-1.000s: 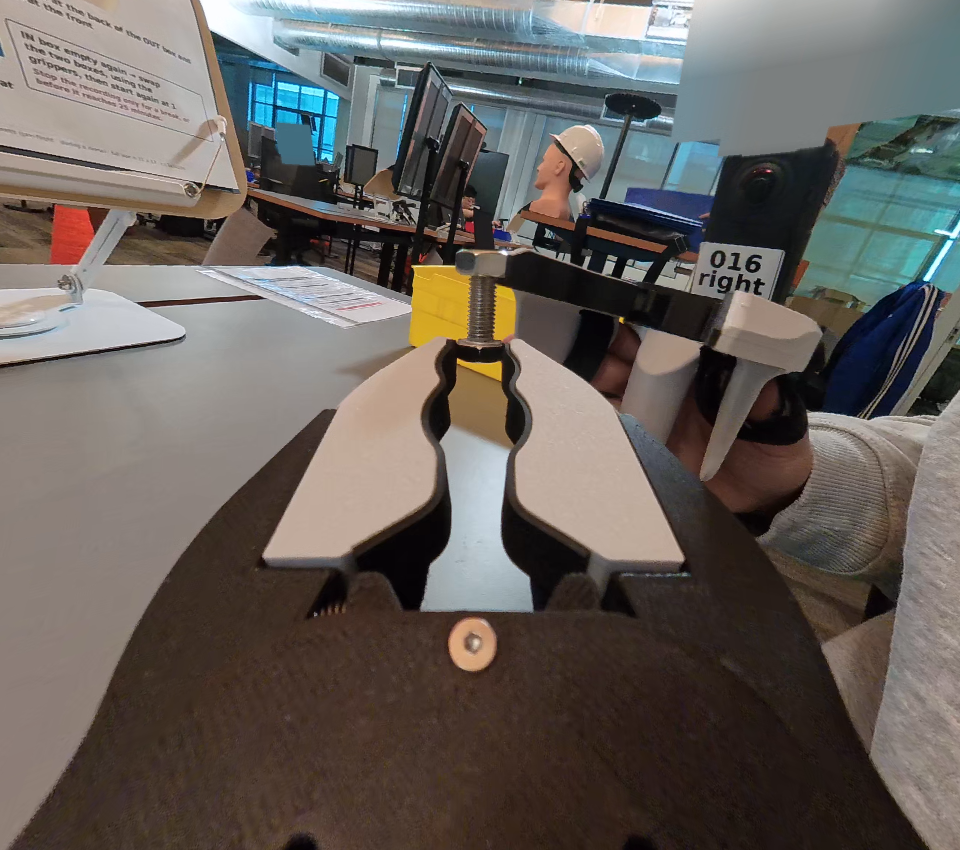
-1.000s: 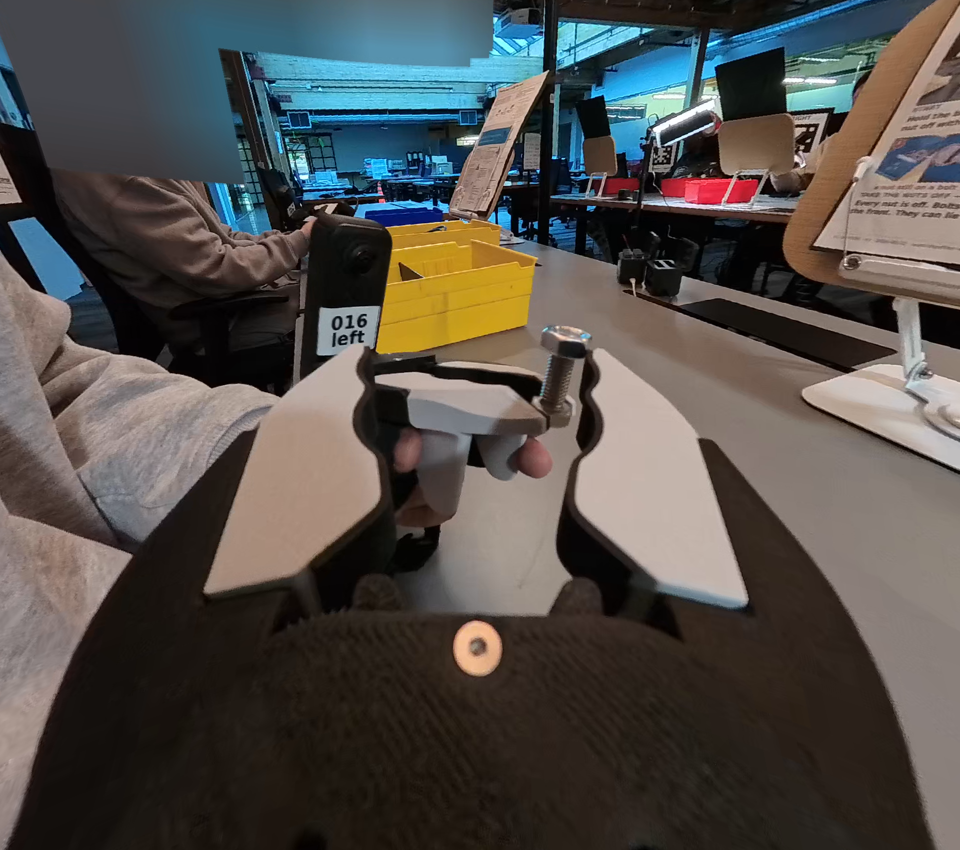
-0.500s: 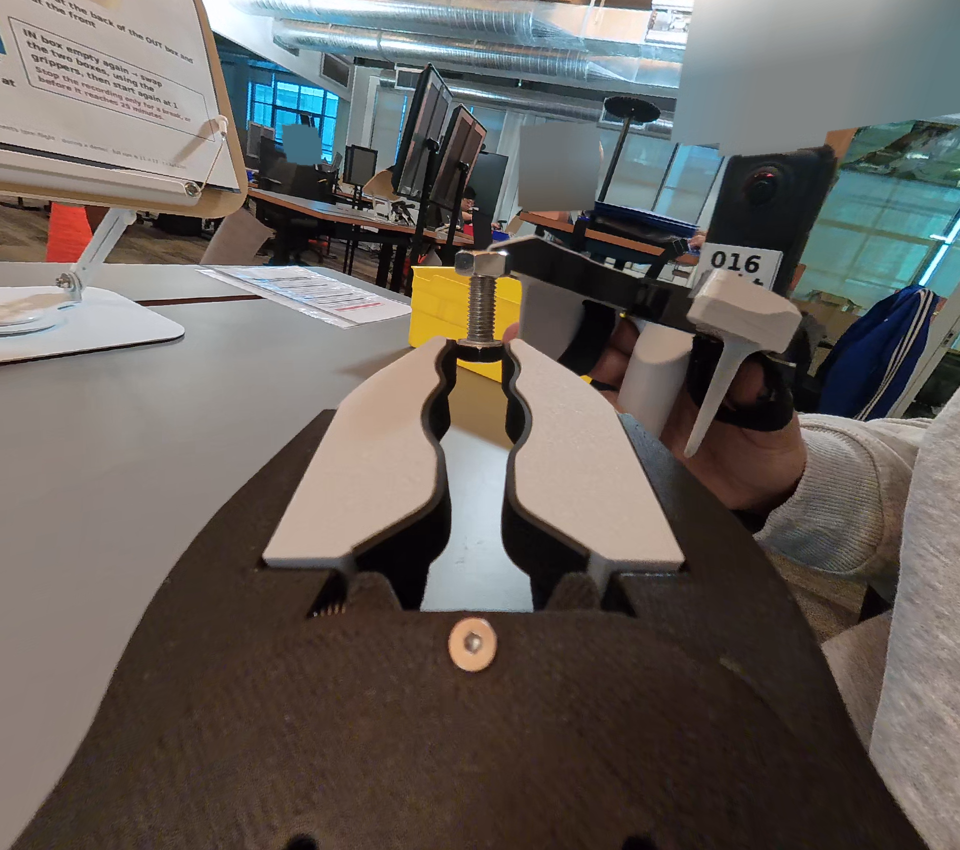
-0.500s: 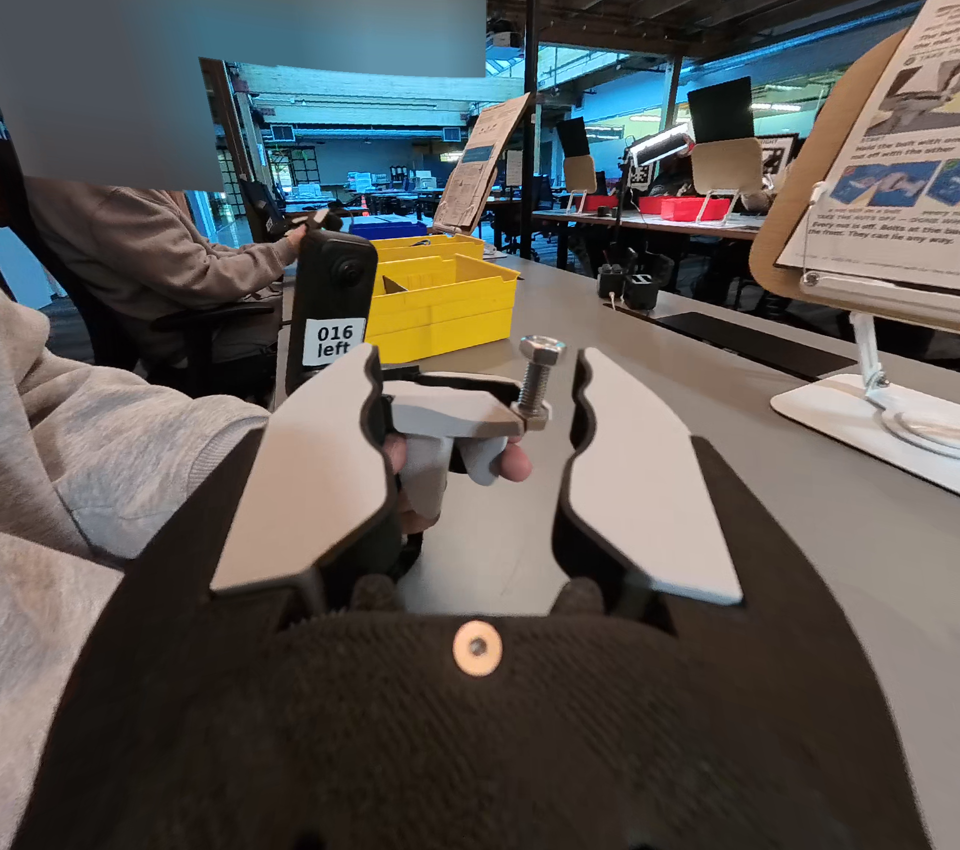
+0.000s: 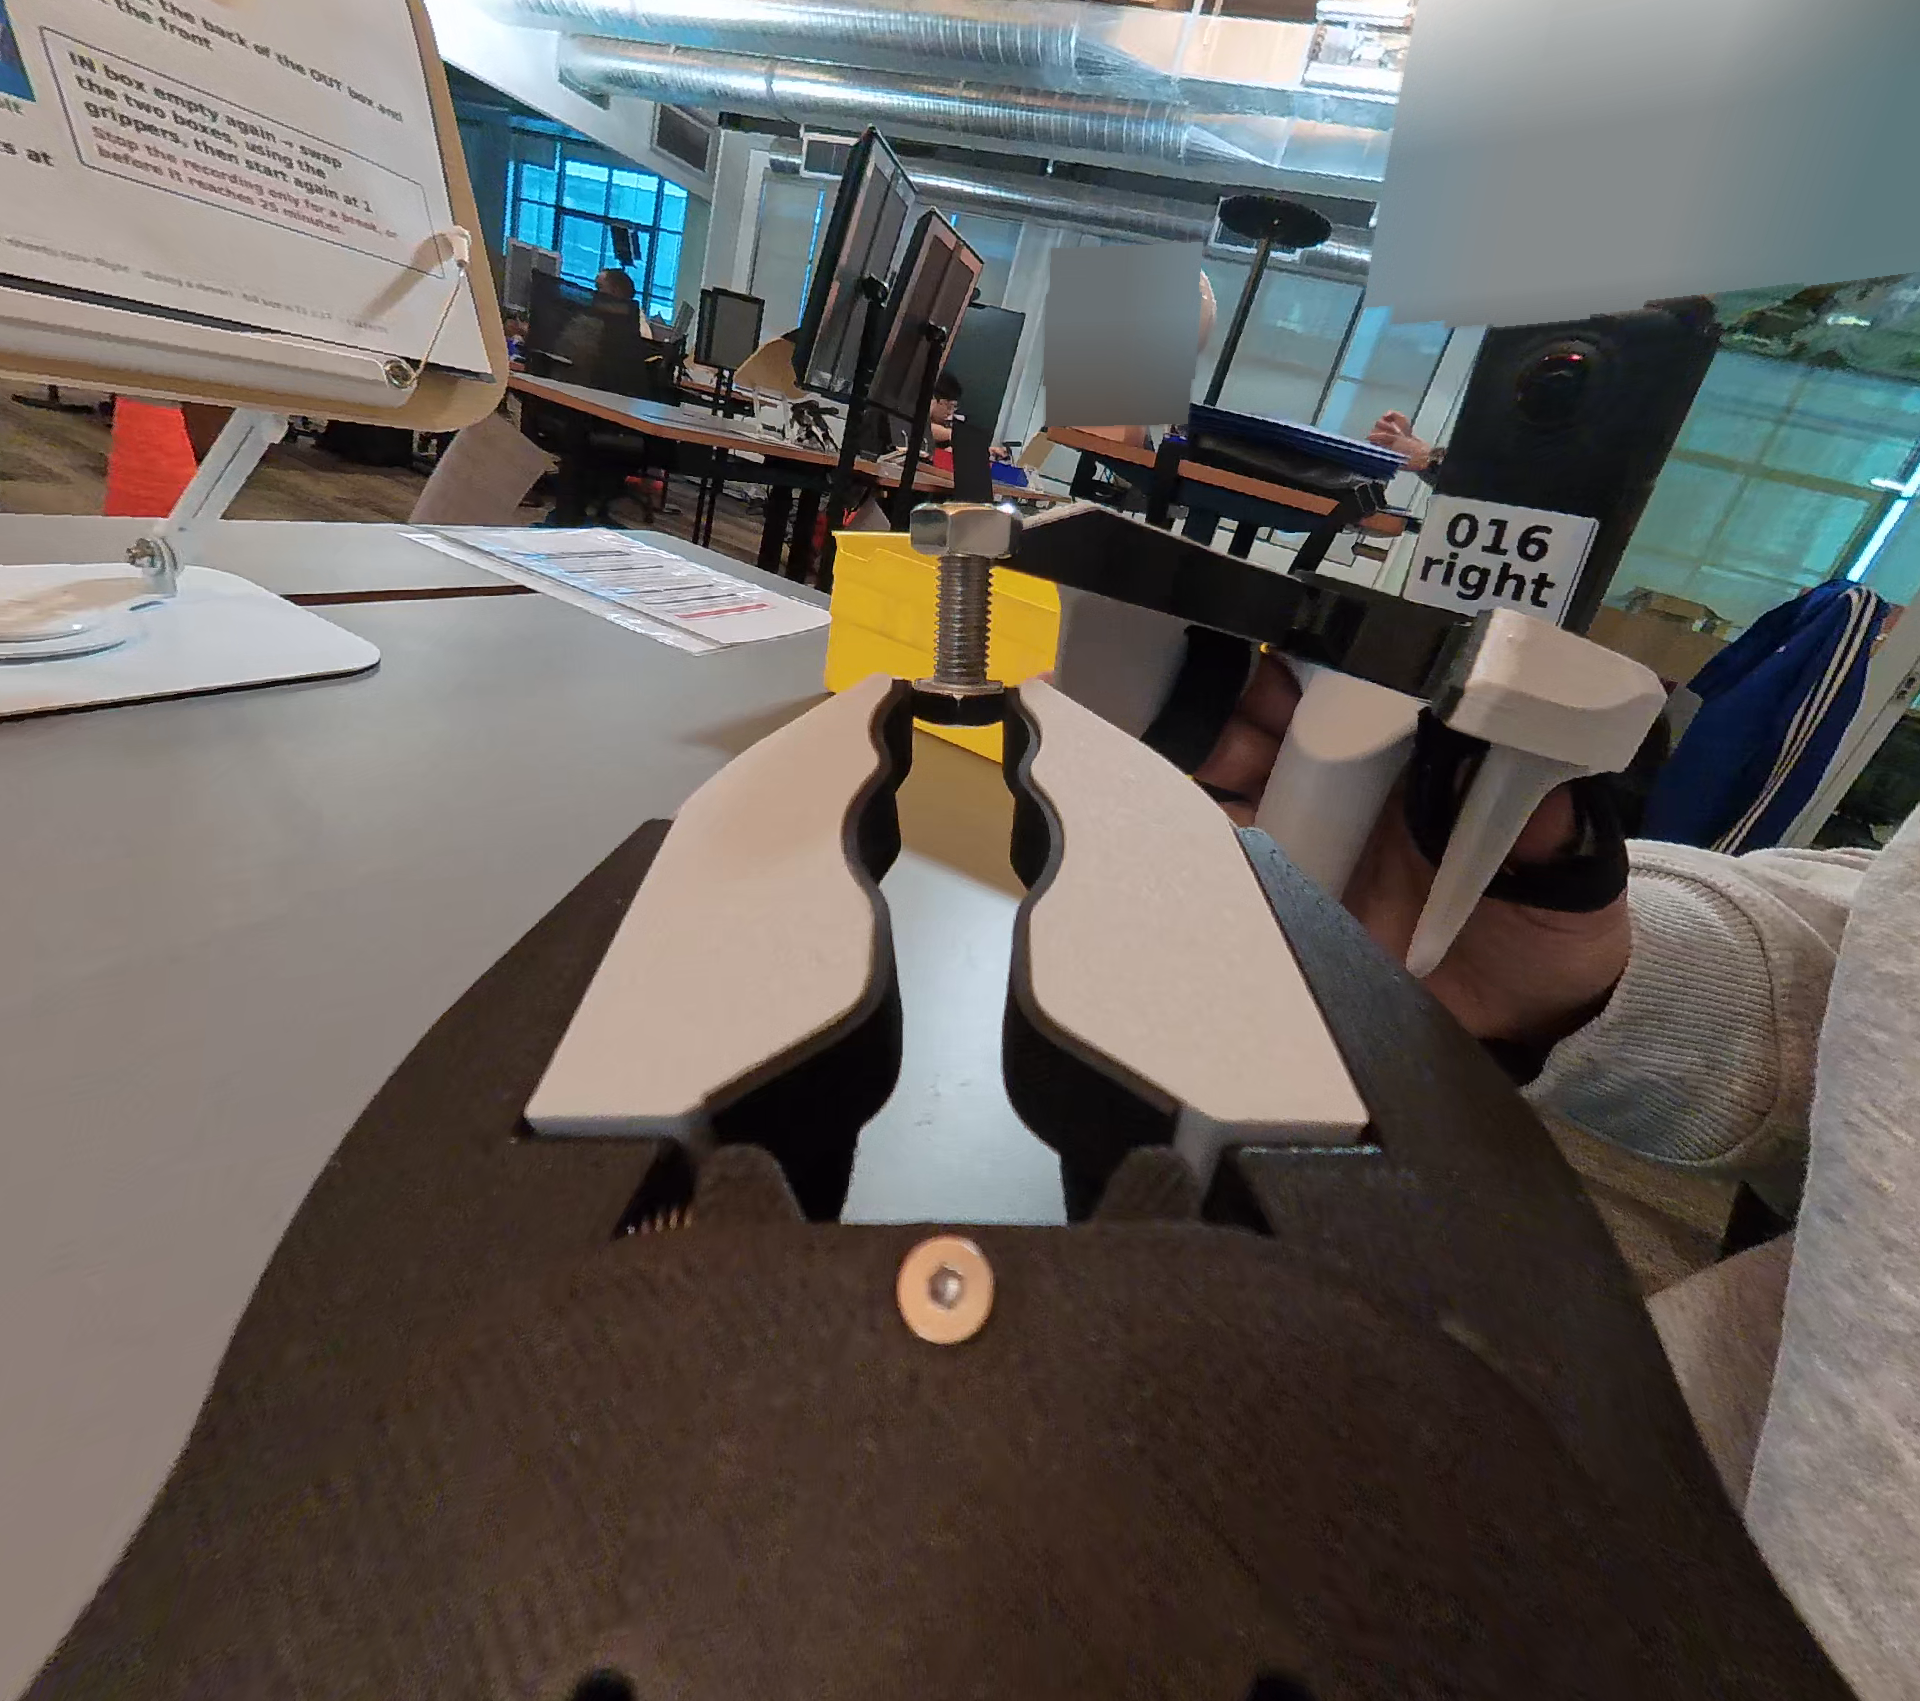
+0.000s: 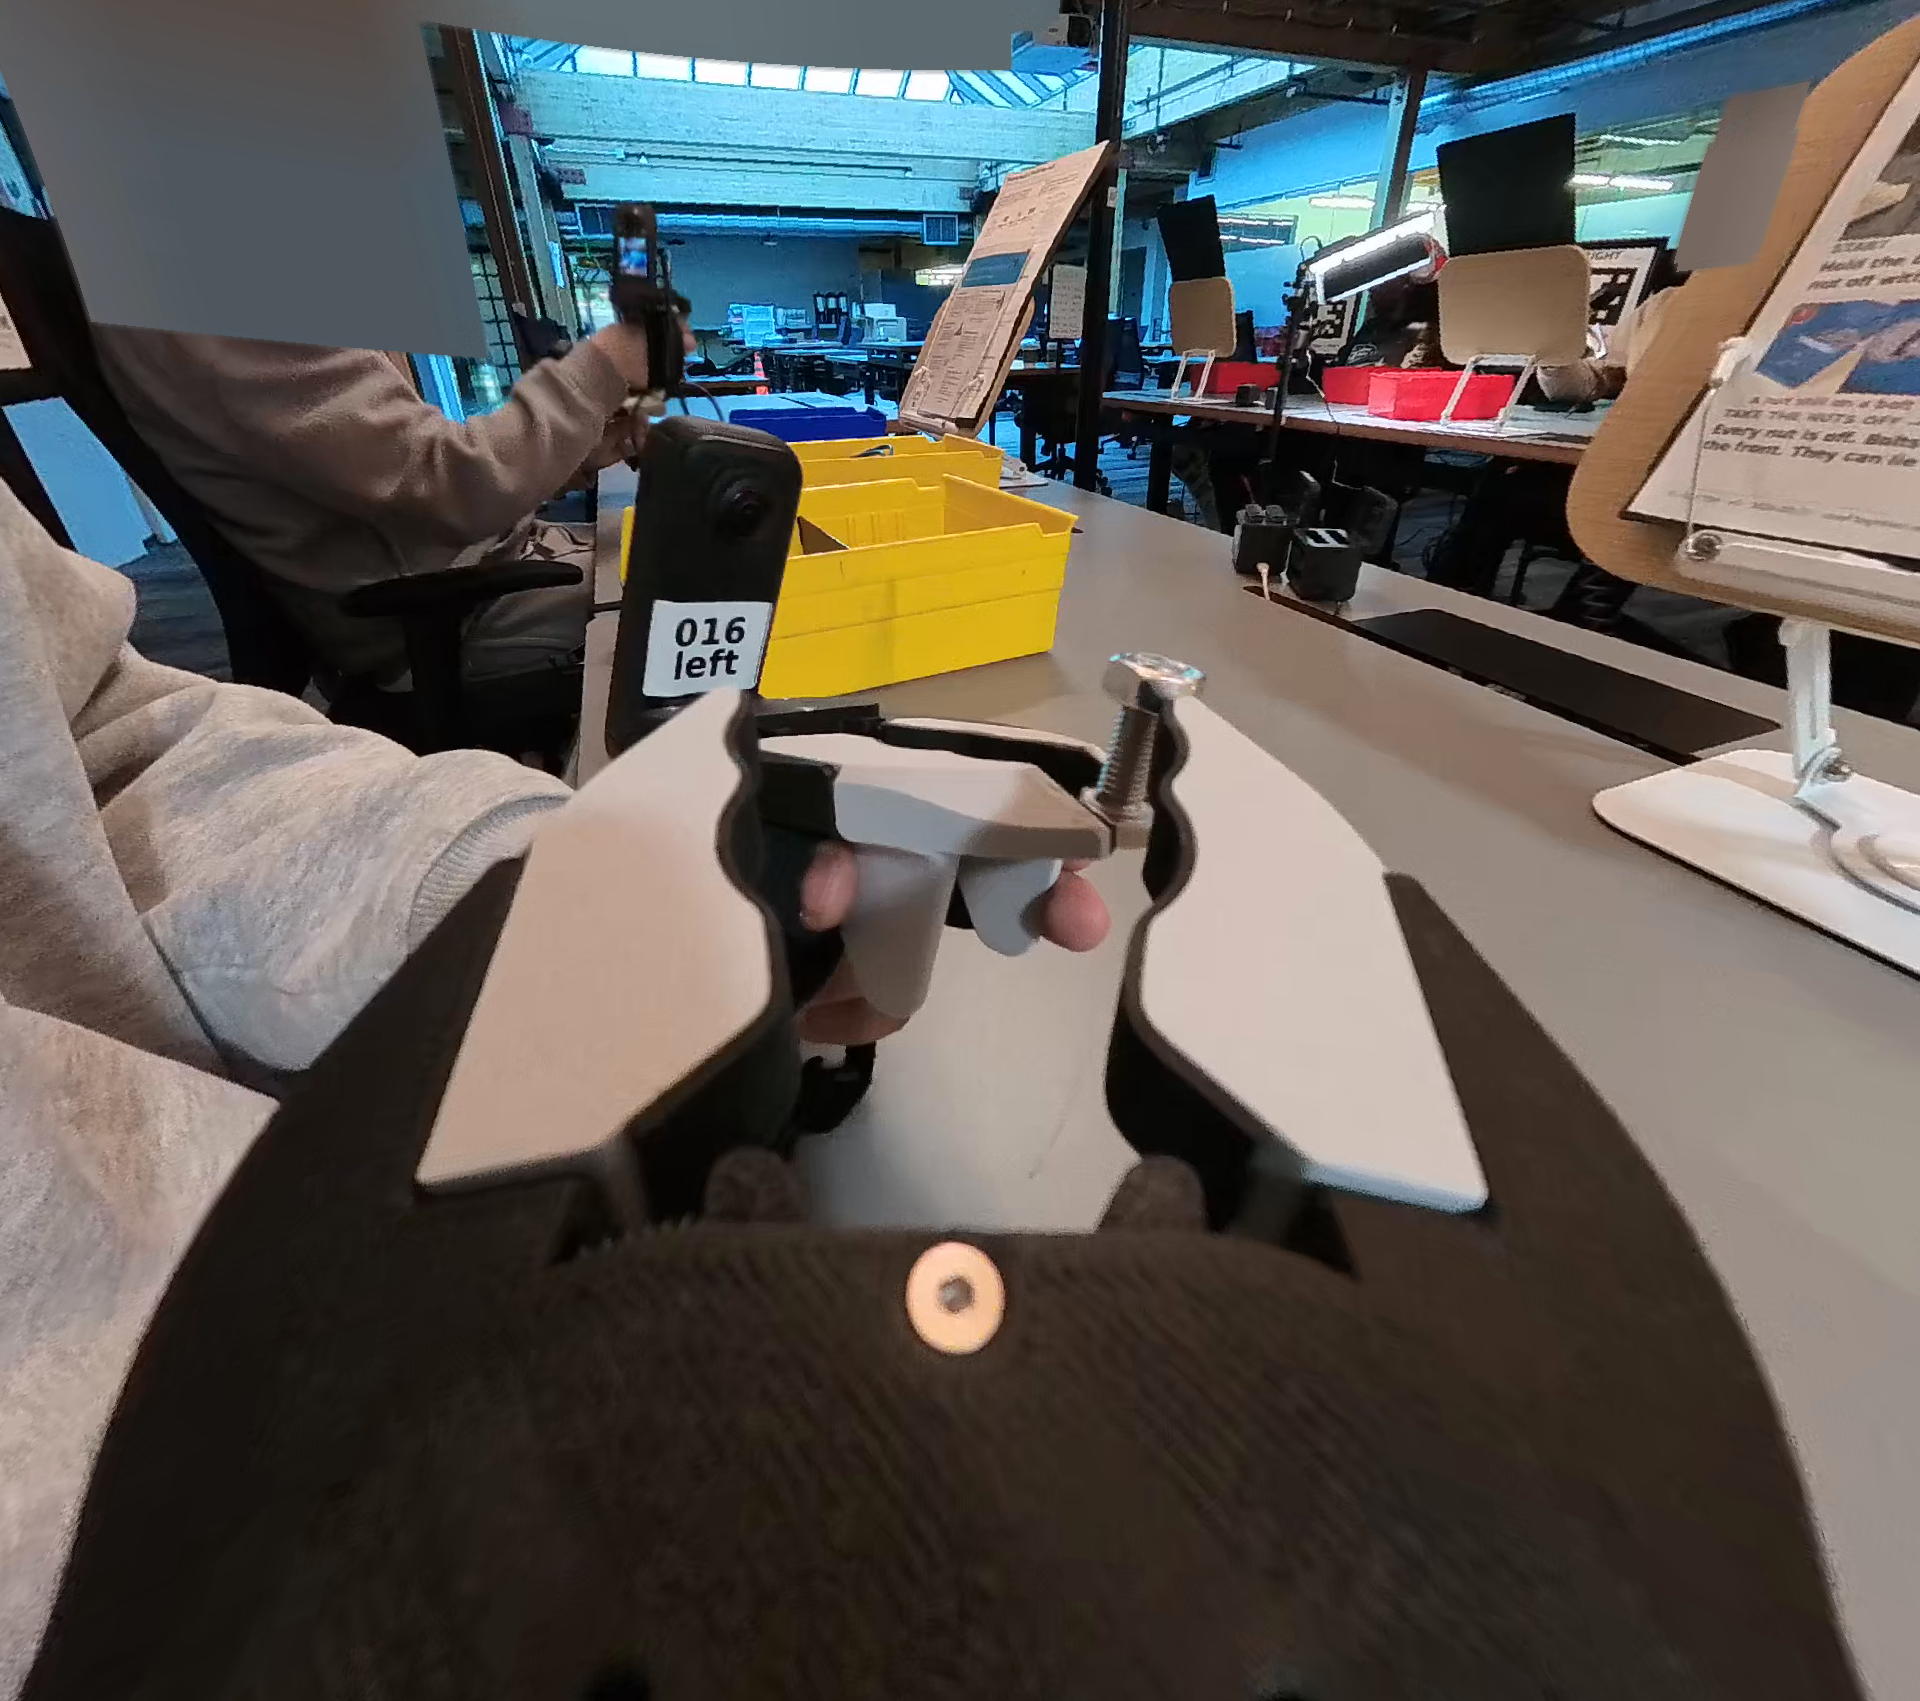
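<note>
The left gripper point(image 5: 958, 701) stays clenched on the upright silver hex-head bolt point(image 5: 963, 602); the right gripper point(image 6: 1153, 742), spread wide, has returned to the bolt's head.

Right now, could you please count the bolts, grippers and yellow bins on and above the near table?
bolt: 1
grippers: 2, the left gripper and the right gripper
yellow bins: 2, one near and one behind it
total: 5
</note>
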A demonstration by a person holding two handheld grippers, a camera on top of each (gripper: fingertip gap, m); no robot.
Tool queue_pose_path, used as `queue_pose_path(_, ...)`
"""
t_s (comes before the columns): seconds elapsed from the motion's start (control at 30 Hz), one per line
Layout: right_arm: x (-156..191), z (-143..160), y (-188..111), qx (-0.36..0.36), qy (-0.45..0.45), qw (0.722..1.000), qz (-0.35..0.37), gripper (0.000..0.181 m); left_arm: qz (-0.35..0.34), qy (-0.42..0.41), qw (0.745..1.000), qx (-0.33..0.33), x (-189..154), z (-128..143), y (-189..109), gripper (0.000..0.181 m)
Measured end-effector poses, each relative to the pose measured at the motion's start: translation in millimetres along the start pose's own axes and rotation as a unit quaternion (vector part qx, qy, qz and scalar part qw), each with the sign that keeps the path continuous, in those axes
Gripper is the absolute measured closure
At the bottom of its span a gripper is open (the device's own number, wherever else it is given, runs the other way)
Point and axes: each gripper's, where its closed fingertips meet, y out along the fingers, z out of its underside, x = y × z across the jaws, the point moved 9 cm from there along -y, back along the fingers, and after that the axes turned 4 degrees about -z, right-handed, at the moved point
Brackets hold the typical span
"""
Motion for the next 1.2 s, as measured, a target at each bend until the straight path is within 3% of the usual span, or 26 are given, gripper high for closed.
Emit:
queue_pose_path(0.83, 0.0, -3.6, -4.1, -0.010, -0.019, 1.000, 0.011, 0.116, 0.007, 0.002, 1.000, 0.003, -1.5, 0.5, 0.6, 0.164)
queue_pose_path(1.2, -1.7, 0.8, -1.6, -0.005, 0.003, 1.000, 0.011, 0.109, 0.013, 0.003, 1.000, 0.006, -2.9, 1.5, 1.0, 0.164)
